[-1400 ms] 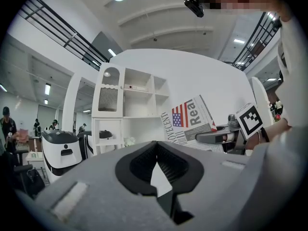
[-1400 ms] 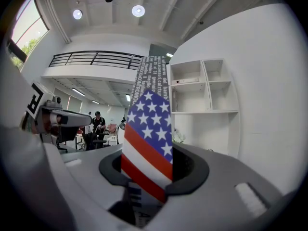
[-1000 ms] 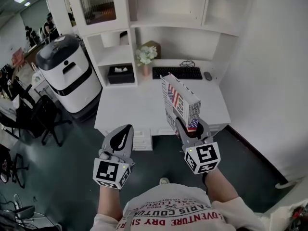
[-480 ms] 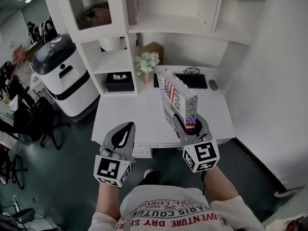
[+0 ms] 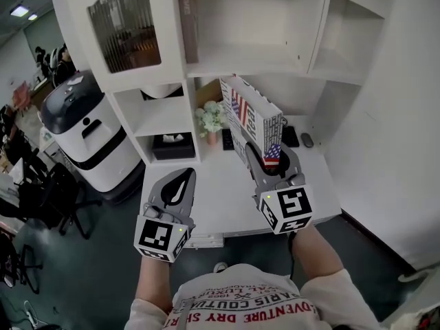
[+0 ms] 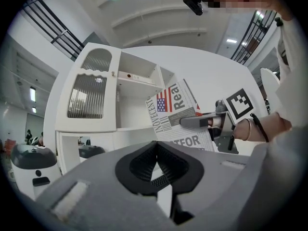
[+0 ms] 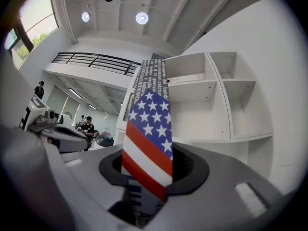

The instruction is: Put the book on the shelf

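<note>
Gripping the thick white book with a stars-and-stripes cover by its lower end, the right tongs hold it upright above the white worktop, in front of the white open shelf unit. It looks stiff, fairly heavy and glossy, so this low grip probably lets it lever or slip. A hold nearer the middle of the spine would likely steady it. The left tongs hang empty, jaws together.
</note>
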Demonstrator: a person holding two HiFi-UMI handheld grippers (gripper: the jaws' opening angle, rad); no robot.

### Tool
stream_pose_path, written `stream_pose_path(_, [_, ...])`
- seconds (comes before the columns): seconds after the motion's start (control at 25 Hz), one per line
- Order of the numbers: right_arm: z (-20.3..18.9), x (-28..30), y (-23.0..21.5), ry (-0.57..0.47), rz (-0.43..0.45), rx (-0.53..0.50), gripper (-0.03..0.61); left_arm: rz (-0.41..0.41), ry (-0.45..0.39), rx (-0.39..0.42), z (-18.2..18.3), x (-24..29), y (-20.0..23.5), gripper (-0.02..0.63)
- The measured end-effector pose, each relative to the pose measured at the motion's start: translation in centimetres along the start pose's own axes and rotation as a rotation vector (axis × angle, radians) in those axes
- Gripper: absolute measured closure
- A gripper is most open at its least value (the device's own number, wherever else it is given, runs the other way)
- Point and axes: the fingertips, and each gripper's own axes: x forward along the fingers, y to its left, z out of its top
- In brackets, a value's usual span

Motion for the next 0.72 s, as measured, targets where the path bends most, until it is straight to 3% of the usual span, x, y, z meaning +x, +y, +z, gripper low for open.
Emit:
stream_pose_path(0.28, [7.1,6.7,-1.8,-0.098,-0.055,-0.109,0.422,-0.018,-0.041,0.021,1.6,2.0,3.5,0.611])
stream_pose_path(0.72, [13.6,16.2,-4.3,-0.155,-0.137,-0.211,0.422,-0.047,-0.057,0.042,2.2,3.2,8.1,0.611])
